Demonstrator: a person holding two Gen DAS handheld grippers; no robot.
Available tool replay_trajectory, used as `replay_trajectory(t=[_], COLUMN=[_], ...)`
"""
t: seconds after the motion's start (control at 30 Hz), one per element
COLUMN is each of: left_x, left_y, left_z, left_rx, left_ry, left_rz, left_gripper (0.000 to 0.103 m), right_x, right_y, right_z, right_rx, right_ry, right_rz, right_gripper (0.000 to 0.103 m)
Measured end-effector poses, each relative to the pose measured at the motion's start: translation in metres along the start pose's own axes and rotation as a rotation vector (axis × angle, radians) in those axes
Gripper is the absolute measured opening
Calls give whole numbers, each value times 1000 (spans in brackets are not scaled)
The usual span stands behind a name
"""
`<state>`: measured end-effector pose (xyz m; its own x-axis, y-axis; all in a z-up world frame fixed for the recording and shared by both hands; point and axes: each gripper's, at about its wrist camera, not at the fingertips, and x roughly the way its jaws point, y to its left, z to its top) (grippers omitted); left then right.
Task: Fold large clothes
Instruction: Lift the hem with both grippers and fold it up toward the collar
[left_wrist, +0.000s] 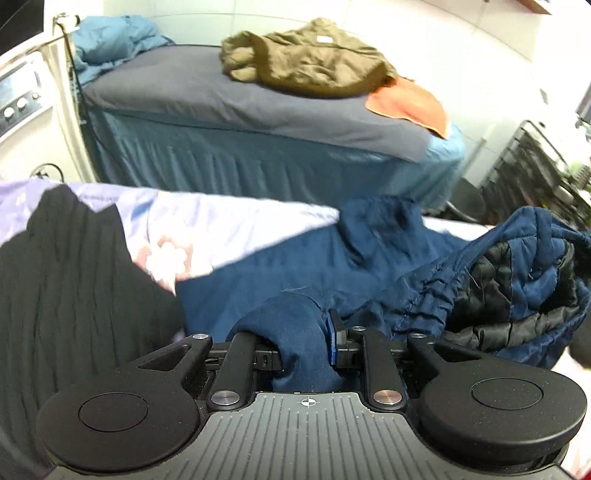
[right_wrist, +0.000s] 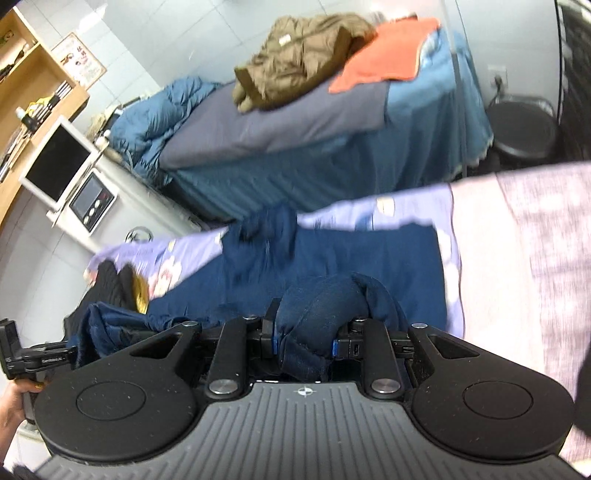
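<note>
Two grippers | left gripper (left_wrist: 303, 347) jaws clamp navy jacket (left_wrist: 288, 266) | right gripper (right_wrist: 304, 338) jaws clamp it too

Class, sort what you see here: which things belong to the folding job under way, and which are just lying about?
In the job:
- navy garment, bunched in both claws
- left claw, shut on it
- right claw, shut on it

Lying about:
- olive jacket on the far bed
- orange cloth beside the jacket
- black garment
- light blue quilt
- black stool
</note>
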<state>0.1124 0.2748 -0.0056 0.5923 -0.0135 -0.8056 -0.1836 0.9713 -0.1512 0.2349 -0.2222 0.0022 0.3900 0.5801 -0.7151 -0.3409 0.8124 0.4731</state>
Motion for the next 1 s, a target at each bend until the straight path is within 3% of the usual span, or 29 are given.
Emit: replay_trajectory(t=[0.3, 0.7, 0.83, 1.0], left_x=[69, 136, 157, 166], left_y=[1, 3, 5, 13], left_z=[31, 40, 41, 43], left_rx=[16, 10, 4, -114], left_ry=[40, 85, 133, 154], left_rz=[118, 203, 230, 235], left_gripper=[62, 63, 64, 71], right_x=[74, 146, 169, 191], right_y=[7, -5, -11, -20], right_z=[37, 37, 36, 31], right_rx=[8, -17, -6, 65], right_ry=[-55, -65, -56, -43], right_rz=[-171, -304, -342, -368], right_gripper=[27, 28, 28, 40])
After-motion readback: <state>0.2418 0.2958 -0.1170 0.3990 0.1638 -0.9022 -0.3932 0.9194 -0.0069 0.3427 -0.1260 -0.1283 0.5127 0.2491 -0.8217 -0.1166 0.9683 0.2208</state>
